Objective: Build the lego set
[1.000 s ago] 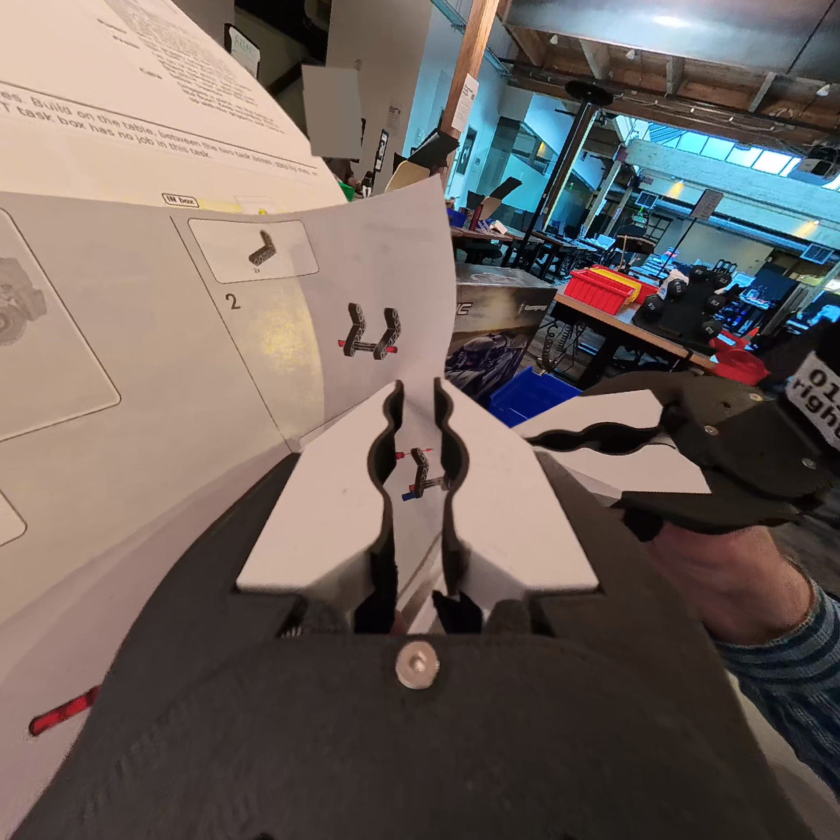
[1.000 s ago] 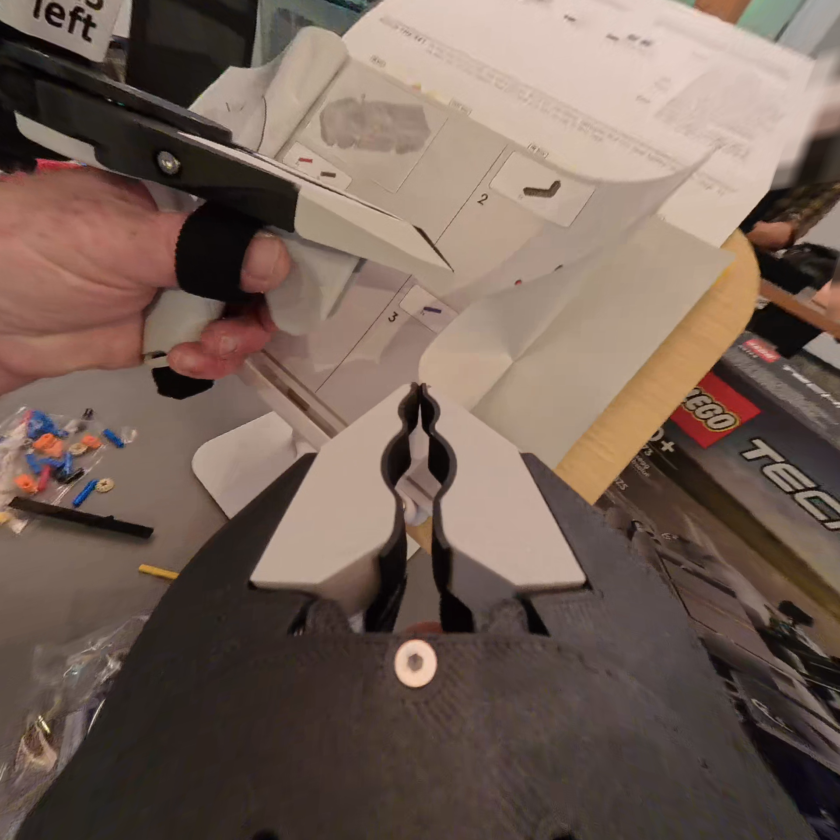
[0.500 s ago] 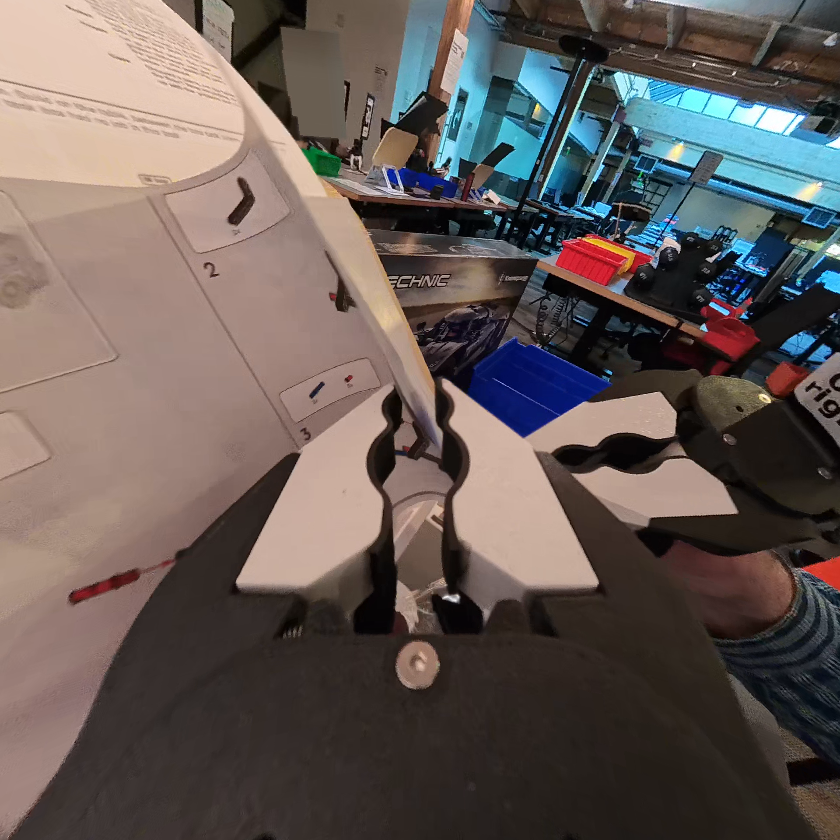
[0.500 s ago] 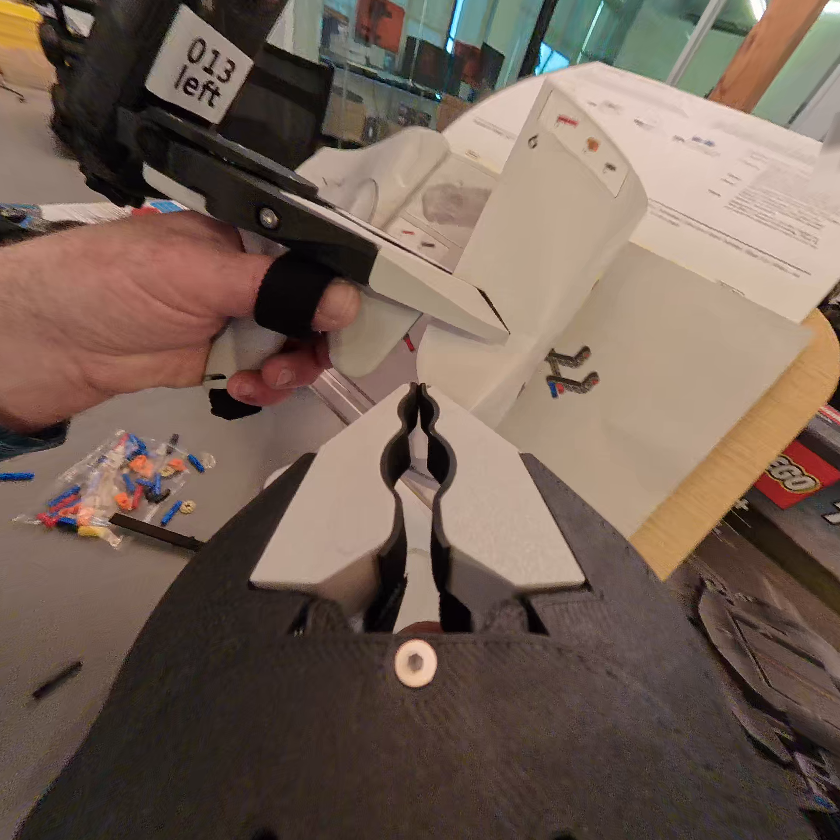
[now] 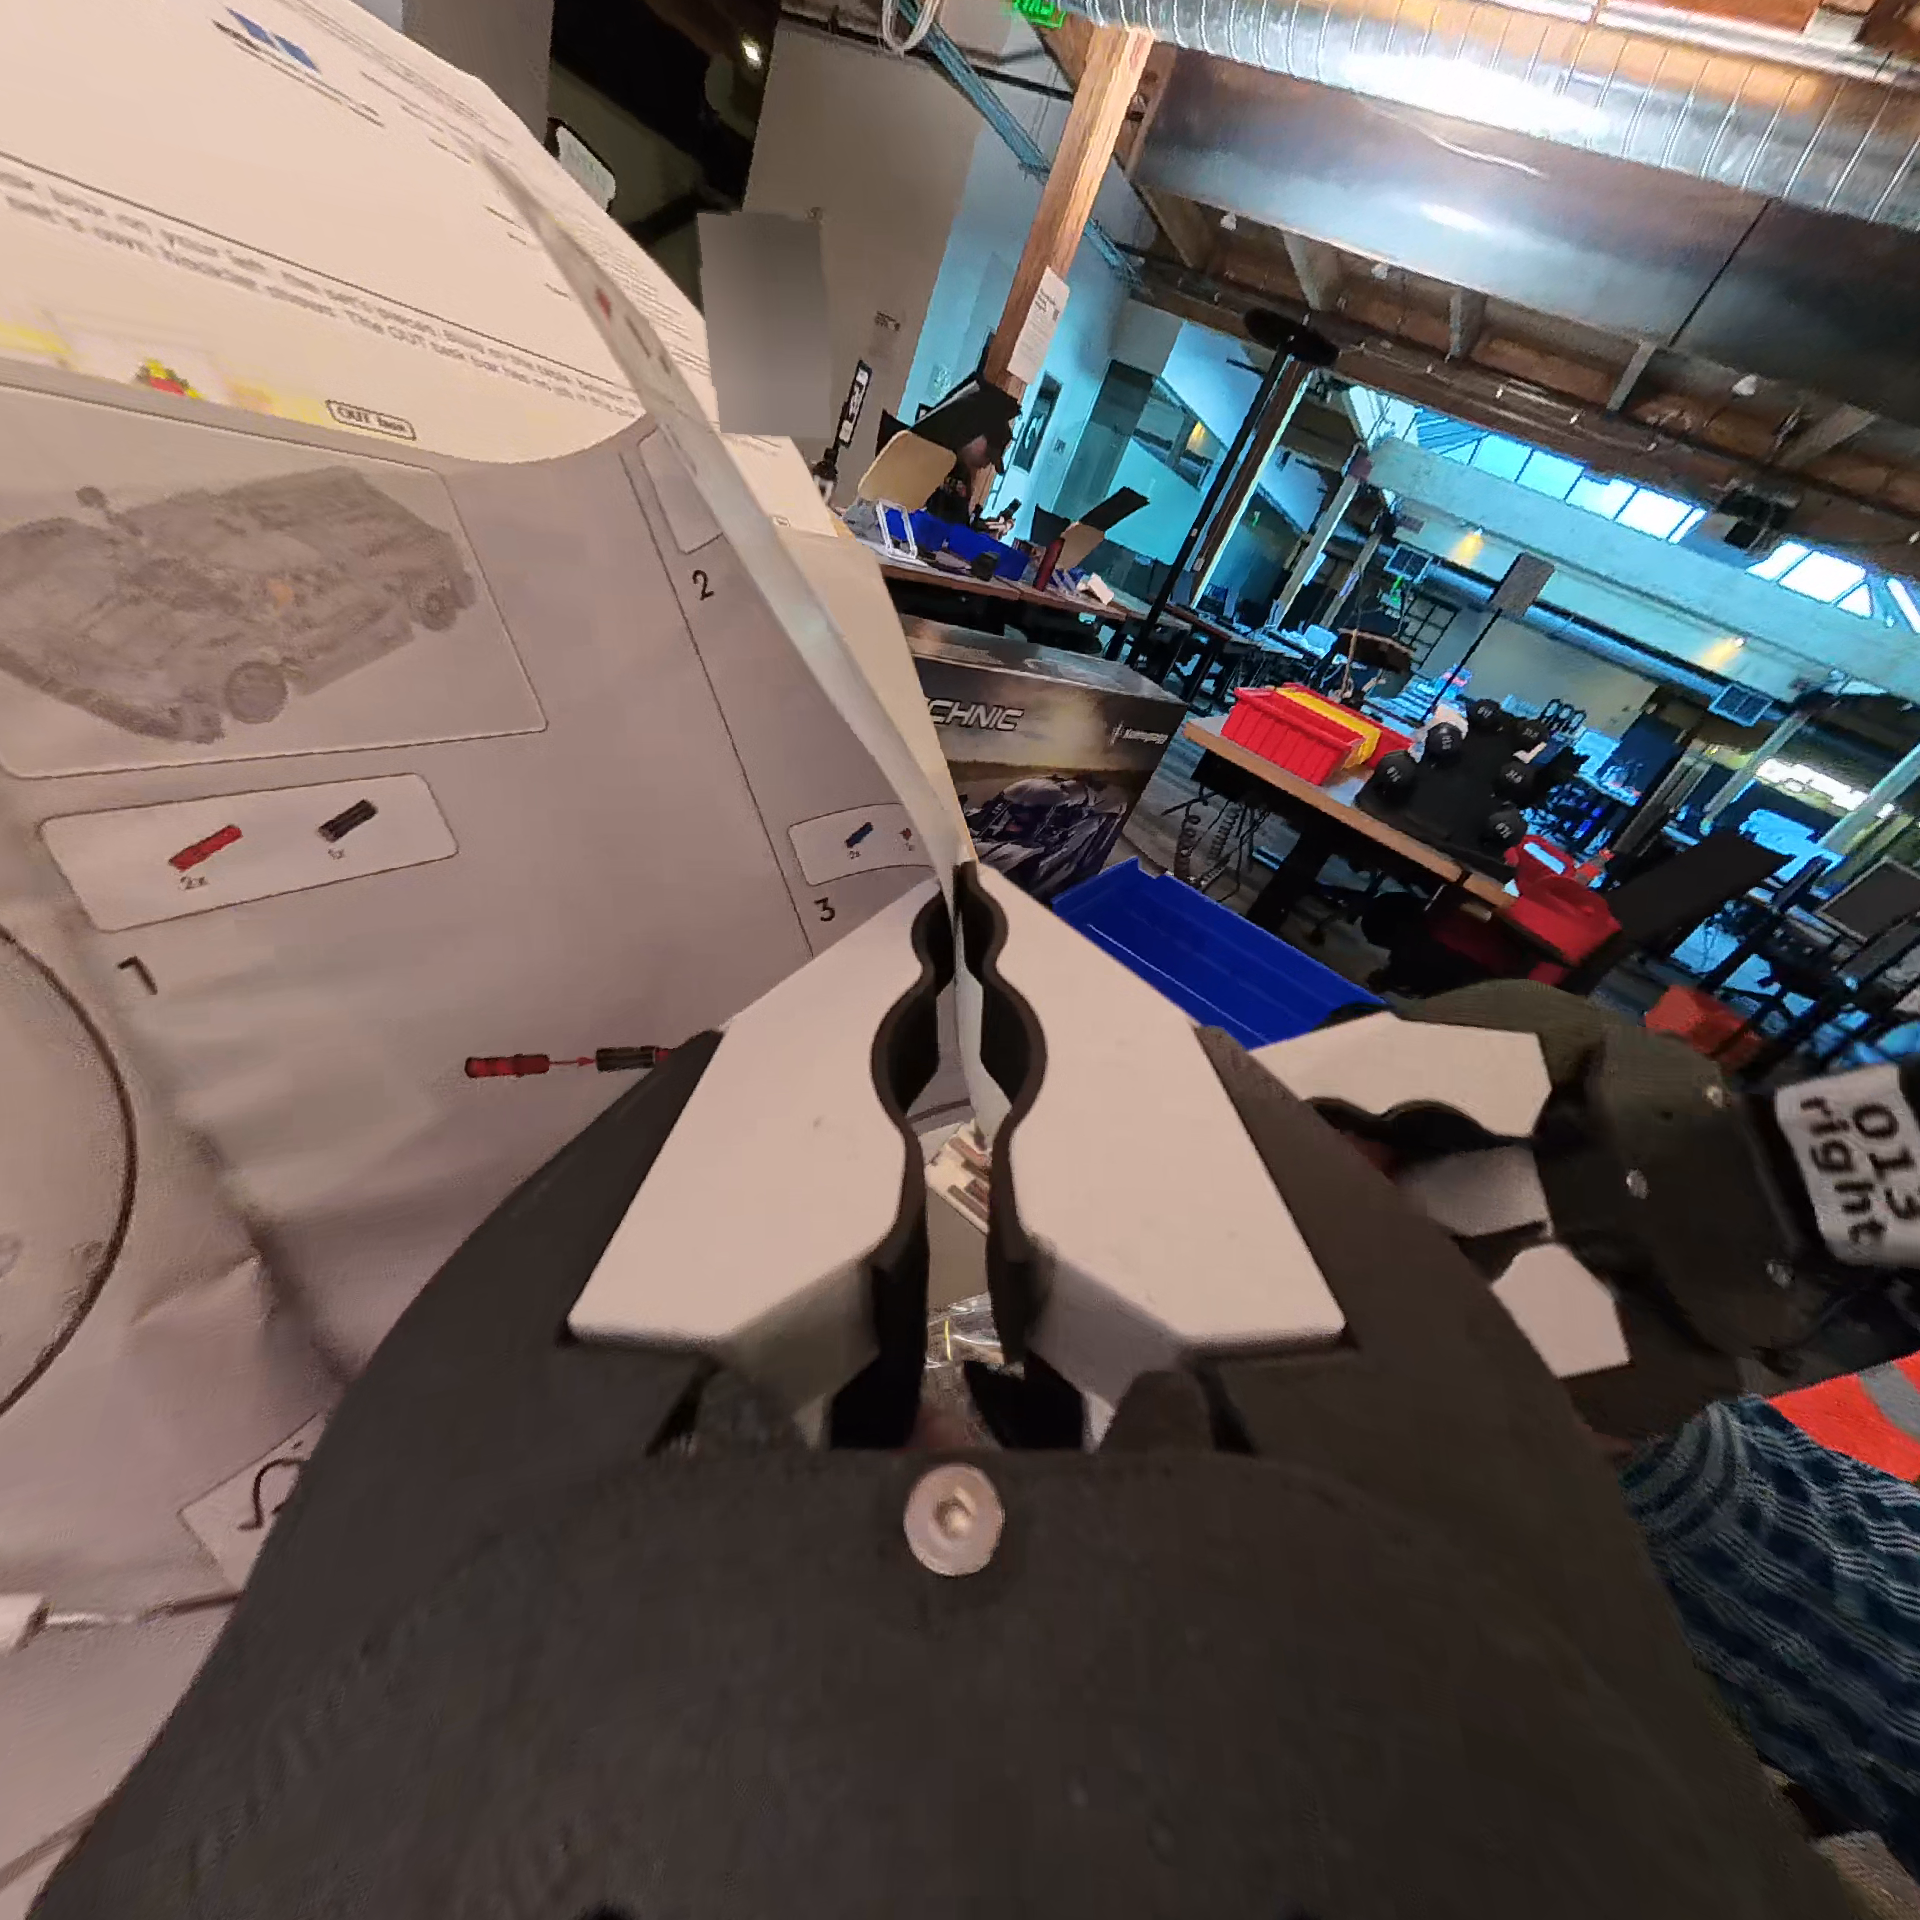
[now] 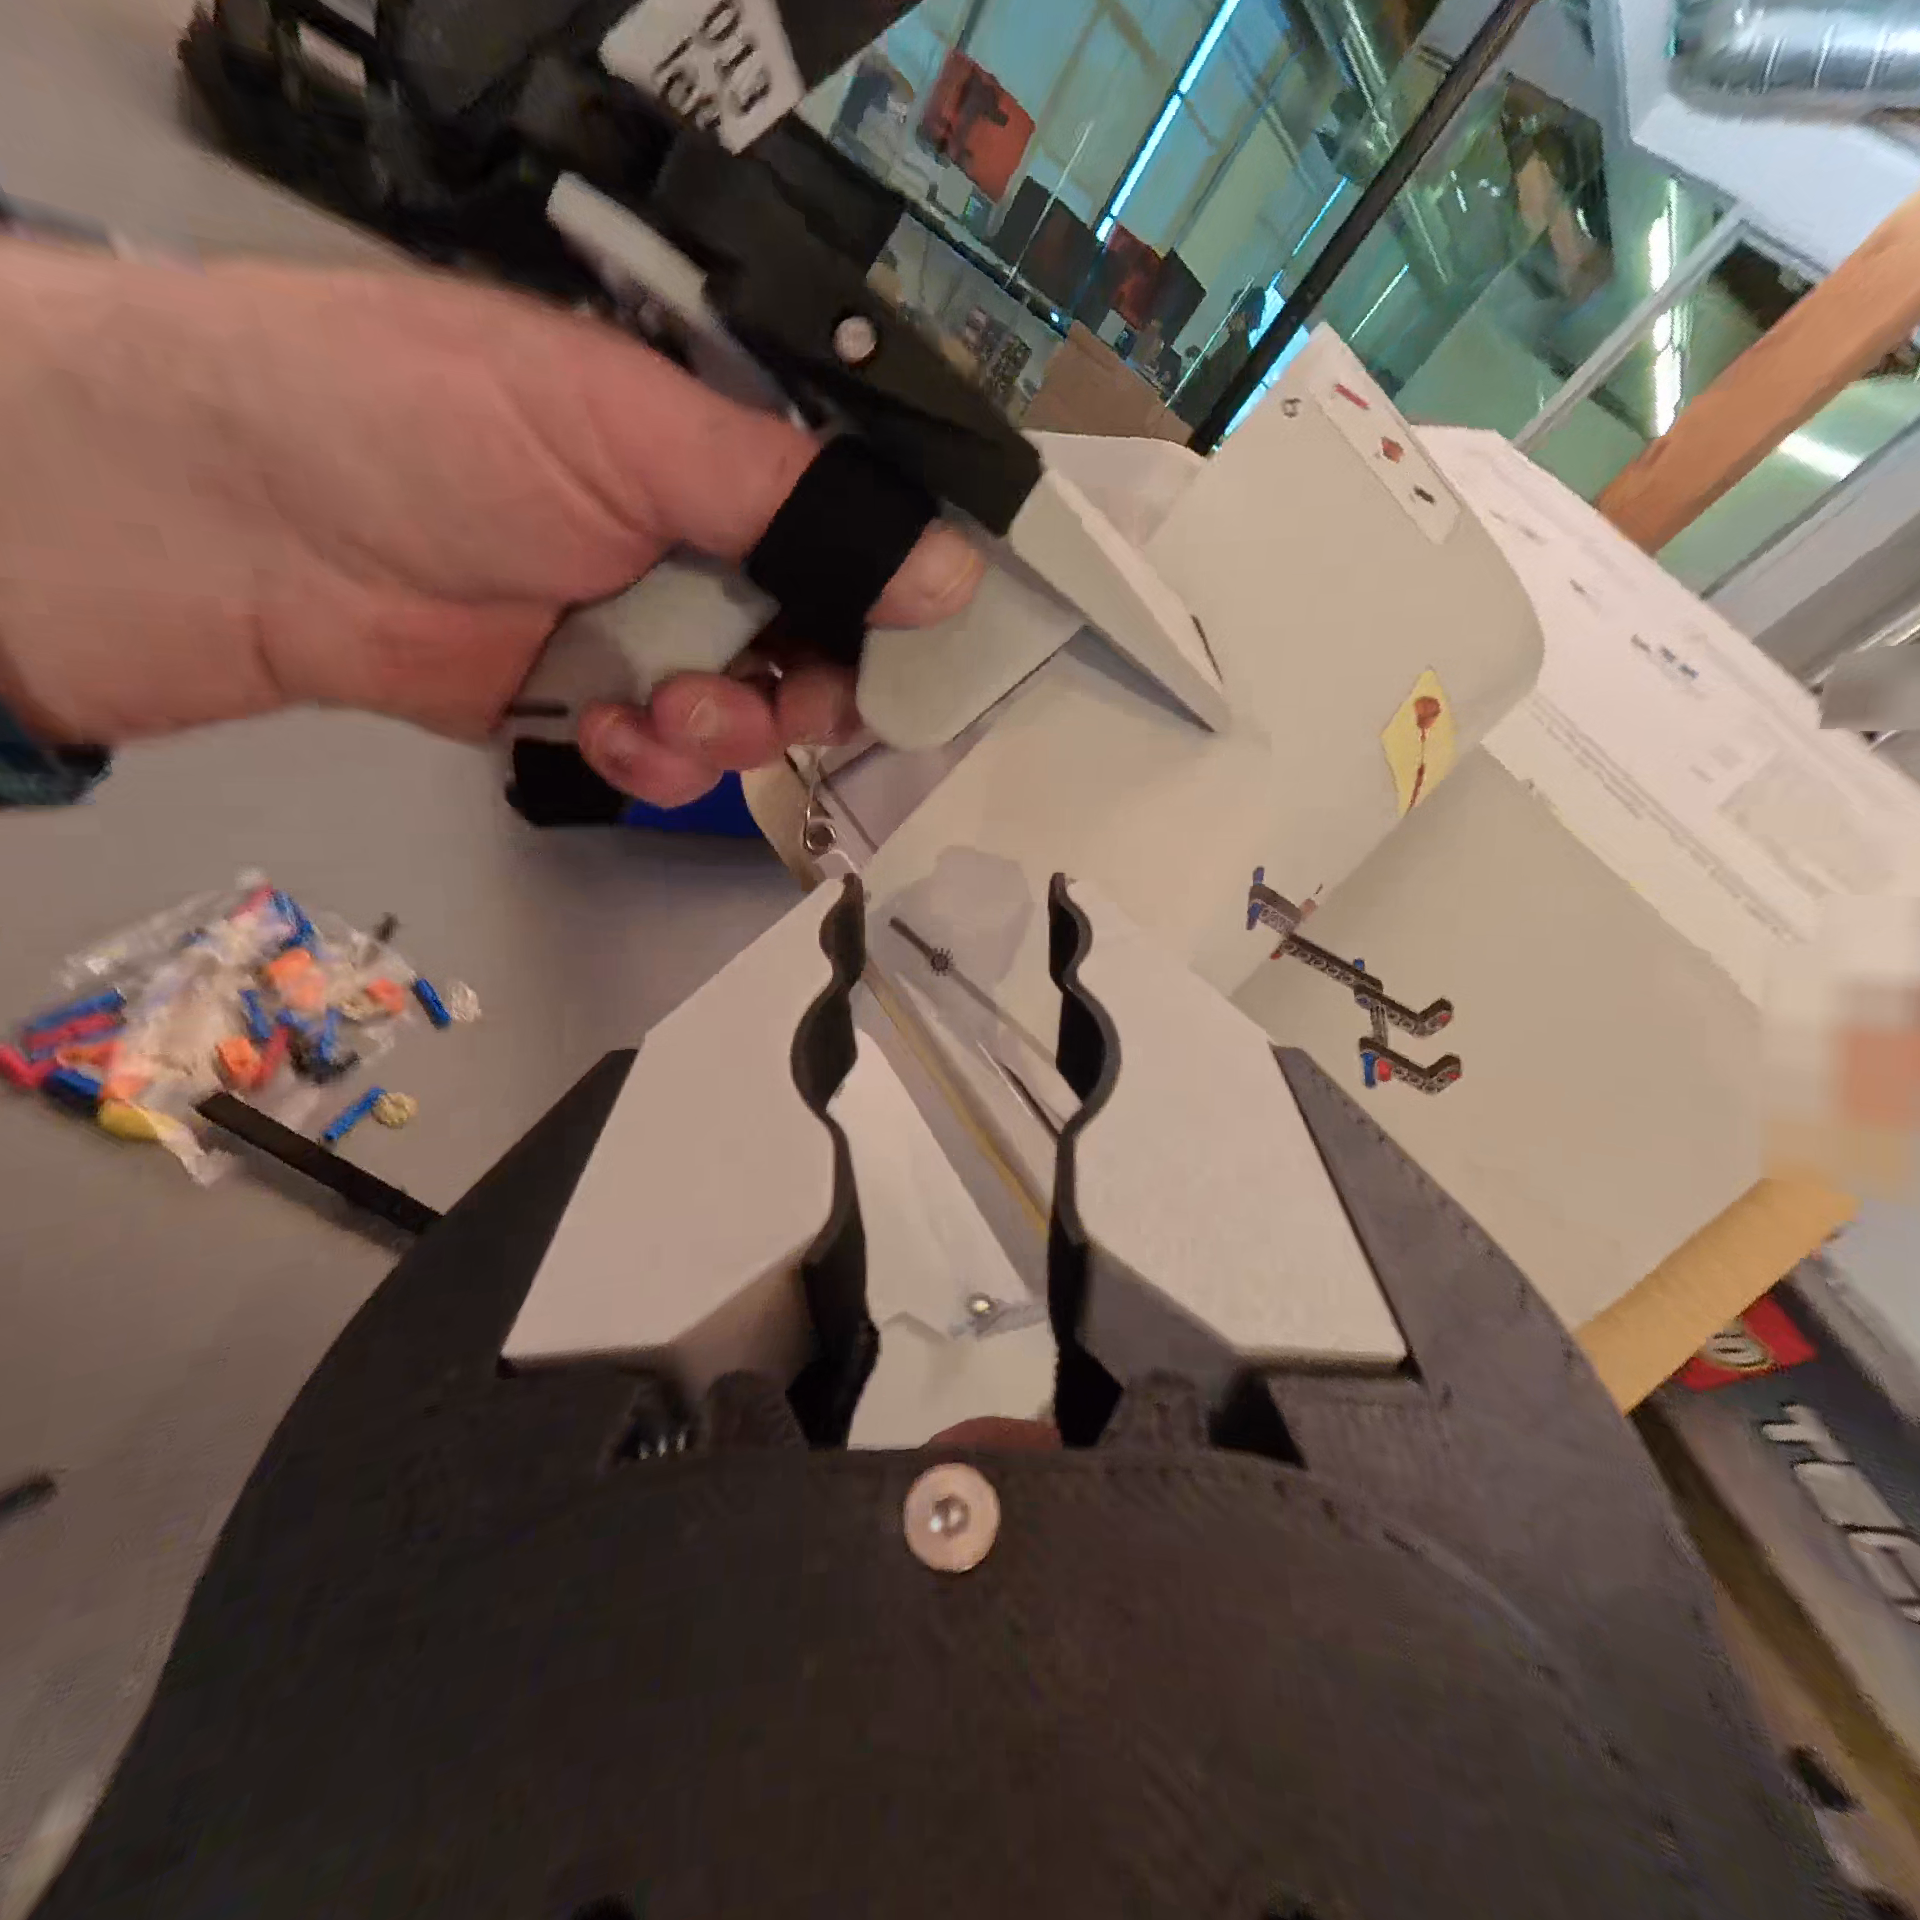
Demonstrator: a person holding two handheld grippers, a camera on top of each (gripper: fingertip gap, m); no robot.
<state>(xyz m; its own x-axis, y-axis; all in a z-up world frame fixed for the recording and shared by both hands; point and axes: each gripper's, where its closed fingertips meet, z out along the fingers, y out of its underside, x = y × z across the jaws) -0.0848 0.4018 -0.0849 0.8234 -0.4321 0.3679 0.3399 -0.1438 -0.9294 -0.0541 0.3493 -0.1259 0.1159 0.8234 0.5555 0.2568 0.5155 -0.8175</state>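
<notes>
- Paper is sitting between the fingertips of the left gripper point(image 5: 961, 914): its white fingers are pressing together on the edge of one page point(image 5: 821, 623) of the lego instruction booklet point(image 5: 343, 935).
- The booklet is standing propped open, its printed build steps facing the left wrist camera, and the pinched page is curling up and away from the sheets behind it.
- The right gripper point(image 6: 954, 902) is hanging just below and in front of the booklet, its fingers spread apart around nothing.
- A bare hand point(image 6: 343, 499) is gripping the left gripper's handle, a black strap looping over one finger.
- A clear bag of small lego parts point(image 6: 223, 1013), blue, orange, red and yellow, is lying on the grey table point(image 6: 312, 1351) well to the left of the booklet, with a long black beam point(image 6: 312, 1164) just beside it.
- The lego box point(image 5: 1039, 758) is standing behind the booklet, next to a blue bin point(image 5: 1195, 956).
</notes>
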